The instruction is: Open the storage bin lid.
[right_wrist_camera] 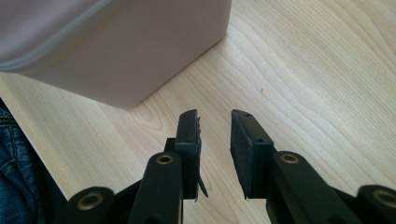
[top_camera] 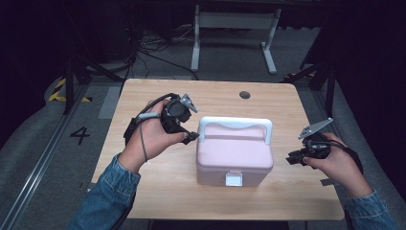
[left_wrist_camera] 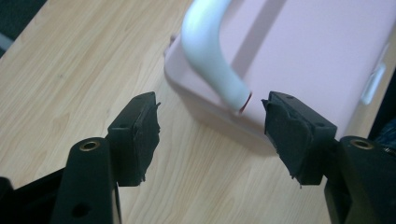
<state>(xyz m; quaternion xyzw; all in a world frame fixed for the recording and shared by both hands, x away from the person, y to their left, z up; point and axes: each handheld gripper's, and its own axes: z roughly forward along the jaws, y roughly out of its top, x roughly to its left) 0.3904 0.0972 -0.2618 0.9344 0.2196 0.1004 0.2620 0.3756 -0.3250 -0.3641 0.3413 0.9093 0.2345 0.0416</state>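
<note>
Plainly the pink box (top_camera: 234,155) mid-table is rigid, smooth plastic, likely light and slippery at its sides, so its raised white handle (top_camera: 235,125) looks the surest hold, with the left gripper (top_camera: 190,136) spread wide beside it and the right gripper (top_camera: 290,158) narrowly parted, empty.

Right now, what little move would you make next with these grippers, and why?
Probably ease the left gripper forward and close it on the white handle of the pink box. Its jaws stand open right at the handle's near end, while the right gripper holds nothing, off to the box's side.
</note>
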